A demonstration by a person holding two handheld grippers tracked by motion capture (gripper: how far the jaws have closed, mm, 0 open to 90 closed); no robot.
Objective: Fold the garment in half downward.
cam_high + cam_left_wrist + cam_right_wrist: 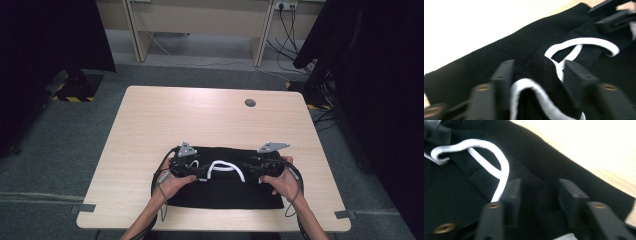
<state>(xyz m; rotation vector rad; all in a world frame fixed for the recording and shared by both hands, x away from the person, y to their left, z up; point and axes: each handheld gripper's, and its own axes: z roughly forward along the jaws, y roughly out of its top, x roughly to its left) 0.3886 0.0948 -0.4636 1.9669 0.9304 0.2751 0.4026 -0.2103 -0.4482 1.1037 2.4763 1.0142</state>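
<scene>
Black garment (225, 192) with a white drawstring (223, 167) is lying flat near the table's (150, 125) front edge, about midway between its left and right edges, with the drawstring looping across the garment's upper middle. Left gripper (200, 174) is sitting over the garment's left part, jaws part-way apart with a raised fold of black cloth and a run of white cord (524, 86) between them, though blur is making it impossible to tell whether the pads are pressing. Right gripper (248, 172) is sitting over the garment's right part, jaws part-way apart over black cloth (539, 195), and a grip cannot be told there either.
</scene>
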